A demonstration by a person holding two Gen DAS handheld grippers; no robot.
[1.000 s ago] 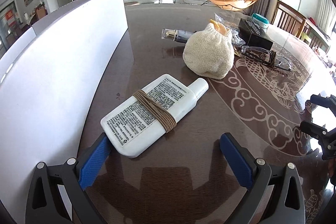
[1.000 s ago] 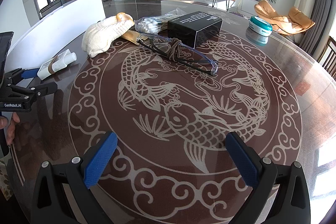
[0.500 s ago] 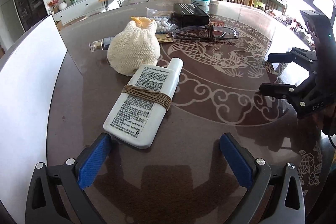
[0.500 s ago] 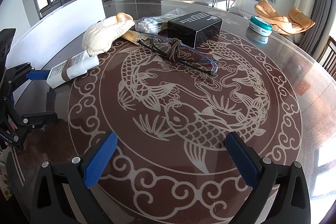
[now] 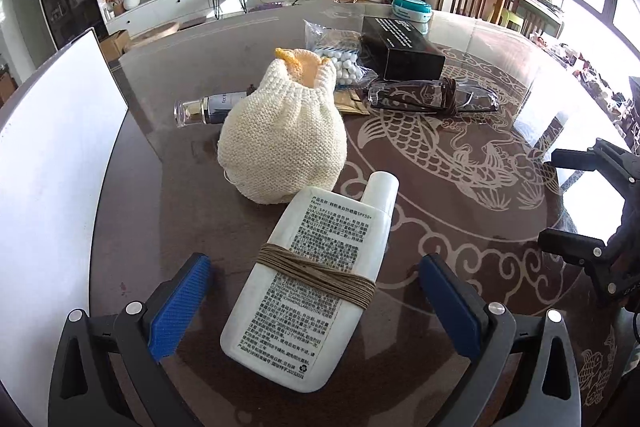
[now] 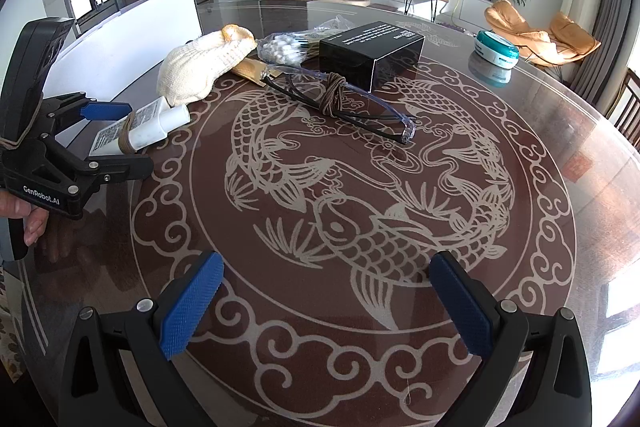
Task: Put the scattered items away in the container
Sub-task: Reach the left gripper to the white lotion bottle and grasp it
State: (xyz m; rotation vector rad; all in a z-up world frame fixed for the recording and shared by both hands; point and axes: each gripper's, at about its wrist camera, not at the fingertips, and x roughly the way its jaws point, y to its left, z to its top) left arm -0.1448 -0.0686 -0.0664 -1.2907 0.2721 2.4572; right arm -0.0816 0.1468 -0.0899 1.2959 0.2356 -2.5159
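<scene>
Through my left camera, my left gripper (image 5: 316, 303) has its jaws spread wide on either side of the white bottle (image 5: 308, 287), which lies flat on the table (image 5: 192, 195) with brown cord round its middle; neither pad touches it. Just beyond sits the knit pouch (image 5: 282, 143), with glasses (image 5: 434, 95) and a black box (image 5: 402, 47) farther right. The white container (image 5: 52, 179) stands at left.

Through my right camera, my right gripper (image 6: 326, 307) hangs with jaws open and empty over the table's fish pattern, well apart from the bottle (image 6: 140, 129) at far left.

1 white bottle (image 5: 316, 279), 1 knit glove (image 5: 282, 143), 1 glasses (image 5: 432, 95), 1 black box (image 5: 402, 47)
</scene>
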